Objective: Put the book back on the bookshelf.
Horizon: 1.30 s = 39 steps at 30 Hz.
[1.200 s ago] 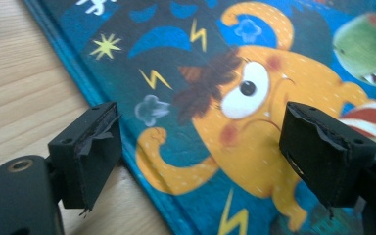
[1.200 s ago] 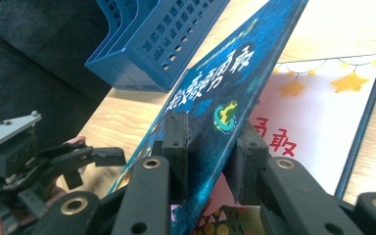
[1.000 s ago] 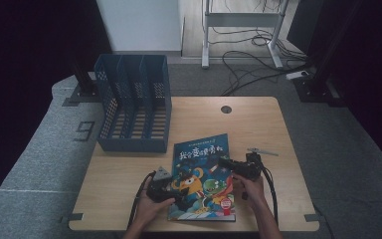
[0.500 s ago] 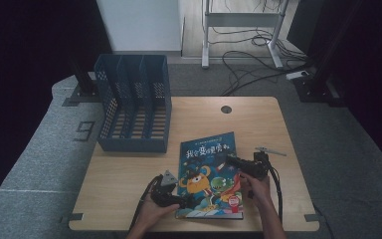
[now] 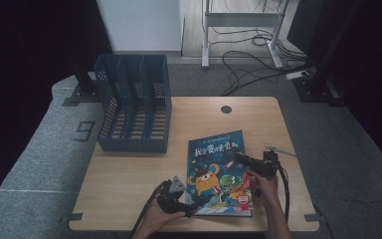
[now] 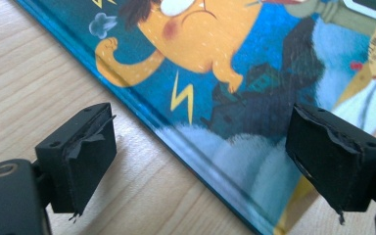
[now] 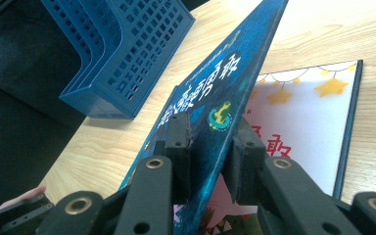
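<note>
A picture book (image 5: 216,169) with a blue cover and an orange cartoon monster lies on the wooden table (image 5: 129,174), near its front edge. My right gripper (image 5: 238,158) is shut on the front cover's (image 7: 215,98) edge. The cover is lifted and tilted, and a white first page (image 7: 303,117) with stars shows under it. The gripper's jaws (image 7: 210,142) pinch the cover from both sides. My left gripper (image 5: 191,208) is open at the book's lower left. Its jaws (image 6: 205,156) stand wide apart on either side of the book's (image 6: 225,73) spine edge, gripping nothing.
A blue three-slot file rack (image 5: 134,104) stands at the table's back left, also in the right gripper view (image 7: 122,44). A thin grey pen-like thing (image 5: 278,150) lies right of the book. A round cable hole (image 5: 226,109) sits at the back.
The book and both grippers have shifted a little to the right over the last second. The right gripper stays shut on the cover.
</note>
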Each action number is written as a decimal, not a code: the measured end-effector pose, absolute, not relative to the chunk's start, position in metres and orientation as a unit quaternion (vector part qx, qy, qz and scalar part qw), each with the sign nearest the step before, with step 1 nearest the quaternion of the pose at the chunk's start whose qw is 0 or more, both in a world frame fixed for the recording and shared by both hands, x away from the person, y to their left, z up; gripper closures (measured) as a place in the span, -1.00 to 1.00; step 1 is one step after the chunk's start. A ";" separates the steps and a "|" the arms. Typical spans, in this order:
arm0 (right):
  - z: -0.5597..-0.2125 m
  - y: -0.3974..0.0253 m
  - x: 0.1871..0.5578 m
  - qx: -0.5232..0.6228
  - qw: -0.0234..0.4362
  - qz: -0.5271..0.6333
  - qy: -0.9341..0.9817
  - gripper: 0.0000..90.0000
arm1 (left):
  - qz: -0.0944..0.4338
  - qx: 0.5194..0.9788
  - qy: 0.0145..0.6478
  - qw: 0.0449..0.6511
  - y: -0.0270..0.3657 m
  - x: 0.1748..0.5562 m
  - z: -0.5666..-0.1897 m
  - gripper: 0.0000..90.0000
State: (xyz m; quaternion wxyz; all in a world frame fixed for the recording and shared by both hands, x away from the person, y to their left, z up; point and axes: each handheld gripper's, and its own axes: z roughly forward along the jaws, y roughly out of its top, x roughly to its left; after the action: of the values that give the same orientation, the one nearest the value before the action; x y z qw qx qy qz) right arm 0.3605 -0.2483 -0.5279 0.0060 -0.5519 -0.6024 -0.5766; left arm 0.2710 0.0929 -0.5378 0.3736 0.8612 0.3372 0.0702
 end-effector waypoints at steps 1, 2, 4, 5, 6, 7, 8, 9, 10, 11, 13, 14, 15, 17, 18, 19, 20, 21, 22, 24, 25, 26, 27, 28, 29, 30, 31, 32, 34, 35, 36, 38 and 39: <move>-0.528 -0.250 0.361 -0.553 0.006 -0.578 -0.601 0.62 | 0.070 0.862 0.337 0.373 0.093 0.271 -0.538 -0.75; -0.528 -0.251 0.361 -0.553 0.005 -0.578 -0.600 0.62 | 0.070 0.862 0.337 0.373 0.092 0.270 -0.538 -0.75; -0.528 -0.252 0.360 -0.554 0.005 -0.577 -0.601 0.62 | 0.069 0.862 0.337 0.373 0.092 0.270 -0.538 -0.75; -0.528 -0.252 0.361 -0.553 0.003 -0.578 -0.600 0.62 | 0.069 0.861 0.338 0.373 0.092 0.269 -0.538 -0.75; -0.528 -0.253 0.361 -0.554 0.004 -0.577 -0.600 0.62 | 0.068 0.862 0.338 0.372 0.092 0.269 -0.538 -0.75; -0.528 -0.253 0.361 -0.554 0.005 -0.578 -0.599 0.62 | 0.068 0.862 0.338 0.372 0.092 0.269 -0.538 -0.75; -0.529 -0.253 0.361 -0.555 0.006 -0.578 -0.599 0.62 | 0.068 0.862 0.339 0.371 0.092 0.269 -0.539 -0.75; -0.529 -0.253 0.361 -0.555 0.006 -0.578 -0.599 0.62 | 0.067 0.862 0.338 0.371 0.093 0.269 -0.539 -0.75; -0.529 -0.254 0.361 -0.555 0.005 -0.578 -0.599 0.62 | 0.067 0.863 0.339 0.369 0.093 0.269 -0.539 -0.75; -0.529 -0.254 0.361 -0.555 0.005 -0.578 -0.598 0.62 | 0.066 0.864 0.338 0.368 0.094 0.269 -0.539 -0.75; -0.529 -0.254 0.361 -0.555 0.005 -0.578 -0.598 0.62 | 0.065 0.864 0.339 0.367 0.094 0.269 -0.539 -0.76; -0.529 -0.255 0.361 -0.555 0.005 -0.578 -0.598 0.62 | 0.064 0.865 0.339 0.365 0.095 0.269 -0.539 -0.76; -0.529 -0.255 0.361 -0.555 0.005 -0.578 -0.598 0.62 | 0.064 0.865 0.339 0.365 0.095 0.269 -0.539 -0.76; -0.530 -0.255 0.360 -0.556 0.005 -0.579 -0.596 0.62 | 0.063 0.866 0.337 0.365 0.096 0.268 -0.539 -0.76; -0.530 -0.256 0.361 -0.557 0.006 -0.579 -0.595 0.62 | 0.061 0.867 0.335 0.364 0.095 0.266 -0.539 -0.76; -0.530 -0.256 0.361 -0.557 0.006 -0.579 -0.595 0.62 | 0.061 0.867 0.335 0.364 0.095 0.266 -0.539 -0.76; -0.531 -0.257 0.361 -0.556 0.005 -0.580 -0.596 0.62 | 0.061 0.868 0.333 0.362 0.095 0.266 -0.539 -0.76; -0.531 -0.257 0.361 -0.556 0.005 -0.580 -0.596 0.62 | 0.061 0.868 0.333 0.362 0.095 0.266 -0.539 -0.76; -0.531 -0.258 0.361 -0.557 0.005 -0.580 -0.595 0.62 | 0.060 0.869 0.332 0.362 0.096 0.265 -0.539 -0.76; -0.531 -0.258 0.361 -0.557 0.005 -0.580 -0.594 0.62 | 0.057 0.871 0.329 0.360 0.096 0.264 -0.539 -0.76; -0.531 -0.258 0.361 -0.557 0.005 -0.580 -0.594 0.62 | 0.056 0.873 0.327 0.359 0.096 0.264 -0.539 -0.76; -0.531 -0.259 0.361 -0.558 0.005 -0.580 -0.594 0.62 | 0.055 0.873 0.326 0.359 0.096 0.263 -0.540 -0.76; -0.530 -0.260 0.360 -0.558 0.004 -0.580 -0.593 0.63 | 0.054 0.874 0.325 0.358 0.096 0.262 -0.540 -0.76; -0.530 -0.260 0.360 -0.559 0.003 -0.581 -0.592 0.63 | 0.053 0.875 0.322 0.358 0.095 0.262 -0.540 -0.76; -0.530 -0.260 0.360 -0.559 0.003 -0.581 -0.592 0.63 | 0.053 0.875 0.322 0.358 0.095 0.262 -0.540 -0.76; -0.530 -0.261 0.360 -0.561 0.002 -0.580 -0.591 0.63 | 0.051 0.880 0.316 0.351 0.093 0.261 -0.540 -0.76; -0.530 -0.261 0.360 -0.561 0.002 -0.580 -0.591 0.63 | 0.051 0.880 0.316 0.351 0.093 0.261 -0.540 -0.77; -0.529 -0.262 0.360 -0.562 0.000 -0.580 -0.590 0.63 | 0.052 0.884 0.310 0.346 0.092 0.260 -0.541 -0.78; -0.529 -0.263 0.360 -0.562 -0.001 -0.580 -0.589 0.63 | 0.058 0.886 0.307 0.343 0.089 0.258 -0.542 -0.78; -0.529 -0.263 0.360 -0.562 -0.001 -0.580 -0.589 0.63 | 0.058 0.886 0.307 0.343 0.089 0.258 -0.542 -0.78; -0.529 -0.263 0.359 -0.562 -0.002 -0.580 -0.590 0.63 | 0.058 0.886 0.306 0.343 0.089 0.258 -0.542 -0.78; -0.528 -0.263 0.359 -0.561 -0.004 -0.580 -0.590 0.63 | 0.058 0.886 0.307 0.344 0.089 0.258 -0.542 -0.78; -0.528 -0.263 0.359 -0.561 -0.004 -0.580 -0.590 0.63 | 0.058 0.886 0.307 0.344 0.089 0.258 -0.542 -0.78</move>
State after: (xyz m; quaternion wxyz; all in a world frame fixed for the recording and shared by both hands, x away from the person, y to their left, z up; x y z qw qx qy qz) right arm 0.3591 -0.2626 -0.5281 -0.0044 -0.5609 -0.5904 -0.5804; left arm 0.2578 0.0889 -0.5420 0.3443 0.8855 0.3066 0.0576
